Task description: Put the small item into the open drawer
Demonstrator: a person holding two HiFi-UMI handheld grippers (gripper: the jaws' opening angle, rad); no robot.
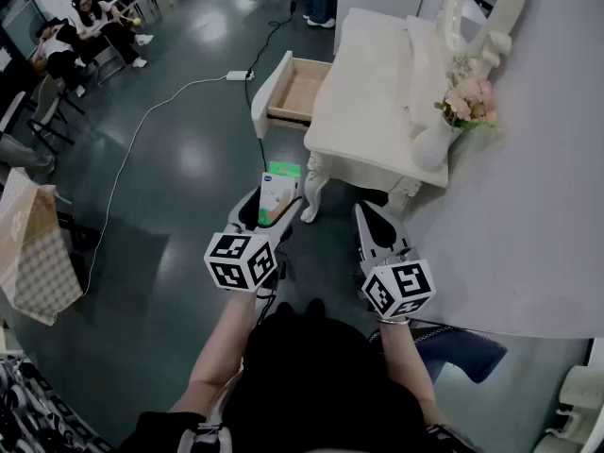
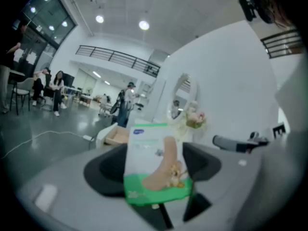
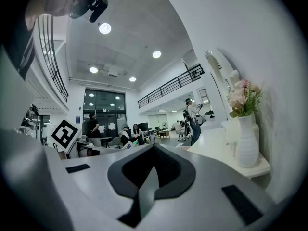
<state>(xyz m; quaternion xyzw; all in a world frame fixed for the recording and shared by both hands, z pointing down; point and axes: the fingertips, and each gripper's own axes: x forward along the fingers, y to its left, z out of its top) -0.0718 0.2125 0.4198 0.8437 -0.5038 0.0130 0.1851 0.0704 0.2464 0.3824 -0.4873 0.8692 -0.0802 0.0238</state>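
On my feed the dark, glossy floor [image 1: 179, 159] fills most of the head view. A white cable [image 1: 132, 140] snakes across it to a power strip [image 1: 238, 75] near the white bench [image 1: 373, 83], whose carved legs stand on the floor. The bench's drawer [image 1: 294, 90] is pulled out towards the left. On the benchtop I see a white vase [image 1: 432, 144] of pink flowers [image 1: 469, 100] at the near corner, with a framed mirror [image 1: 486, 8] beyond it. A checked bag [image 1: 38, 253] is on the floor at far left.
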